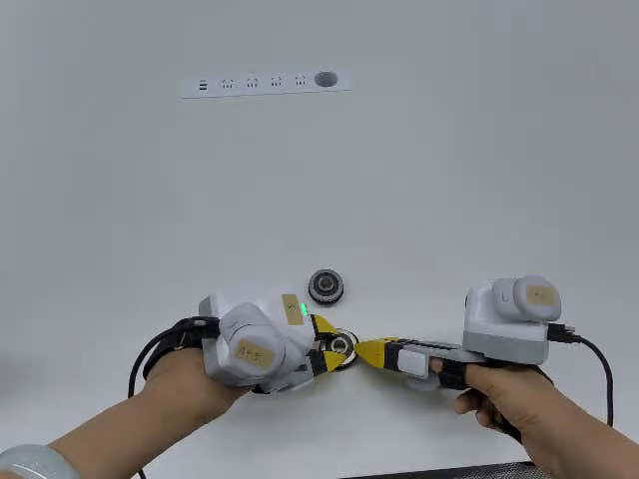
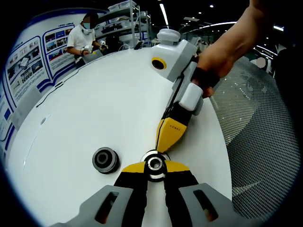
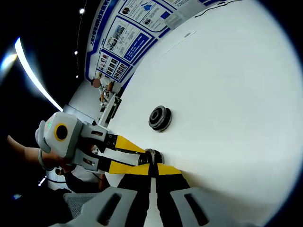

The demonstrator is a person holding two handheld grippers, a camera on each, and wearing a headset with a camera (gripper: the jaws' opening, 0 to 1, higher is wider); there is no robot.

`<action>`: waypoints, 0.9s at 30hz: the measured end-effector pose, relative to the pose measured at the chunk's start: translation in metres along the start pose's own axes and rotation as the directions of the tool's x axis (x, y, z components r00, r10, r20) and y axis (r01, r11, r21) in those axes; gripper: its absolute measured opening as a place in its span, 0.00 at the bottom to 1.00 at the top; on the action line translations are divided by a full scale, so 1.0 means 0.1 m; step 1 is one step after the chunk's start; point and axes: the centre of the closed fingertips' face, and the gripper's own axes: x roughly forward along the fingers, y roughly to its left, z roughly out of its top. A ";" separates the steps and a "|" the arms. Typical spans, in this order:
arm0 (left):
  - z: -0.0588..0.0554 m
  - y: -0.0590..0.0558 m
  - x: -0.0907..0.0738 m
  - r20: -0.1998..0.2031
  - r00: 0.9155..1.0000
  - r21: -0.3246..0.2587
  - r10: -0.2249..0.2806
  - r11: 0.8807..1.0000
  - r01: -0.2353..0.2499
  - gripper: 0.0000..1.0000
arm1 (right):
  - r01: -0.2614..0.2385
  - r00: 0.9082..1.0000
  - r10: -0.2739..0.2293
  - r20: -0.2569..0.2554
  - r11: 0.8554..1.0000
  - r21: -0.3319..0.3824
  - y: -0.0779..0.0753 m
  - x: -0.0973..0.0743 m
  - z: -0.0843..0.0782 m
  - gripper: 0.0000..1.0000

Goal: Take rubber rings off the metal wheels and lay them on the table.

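L gripper (image 1: 324,344) jaws narrow, clamped on metal wheel (image 2: 155,163); R gripper (image 3: 152,171) jaws pressed together, tips touching wheel's rim.

White table (image 1: 449,180): surface and the items on it.
We find a plain white tabletop, matte and unmarked. A white power strip (image 1: 265,82) lies flat near the far edge. One metal wheel (image 1: 325,285) with a black ring around its rim lies flat toward the near side, well apart from the strip. A second metal wheel (image 1: 340,346) sits just nearer to us; we cannot tell whether it touches the surface.
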 end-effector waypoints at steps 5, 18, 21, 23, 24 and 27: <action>0.00 0.00 0.00 0.000 1.000 0.003 0.000 1.000 0.000 0.12 | 0.002 1.000 -0.002 0.004 1.000 -0.014 0.00 -0.01 0.01 0.02; 0.00 0.00 0.00 -0.004 1.000 0.005 -0.002 1.000 0.002 0.12 | 0.007 1.000 -0.007 0.005 1.000 -0.006 0.01 -0.01 0.02 0.01; 0.00 0.00 0.00 -0.006 1.000 0.005 -0.003 1.000 0.003 0.12 | 0.005 1.000 -0.005 0.004 1.000 -0.008 0.03 -0.01 0.02 0.01; 0.00 0.00 0.00 -0.007 1.000 0.006 -0.003 1.000 0.003 0.12 | 0.003 1.000 -0.002 0.002 1.000 -0.007 0.04 -0.01 0.03 0.01; 0.00 0.00 0.00 -0.008 1.000 0.007 -0.004 1.000 0.004 0.12 | 0.001 1.000 -0.001 0.001 1.000 -0.007 0.05 -0.01 0.03 0.01; 0.00 0.00 0.00 -0.009 1.000 0.008 -0.004 1.000 0.004 0.12 | -0.002 1.000 0.002 0.001 1.000 -0.005 0.07 0.00 0.03 0.01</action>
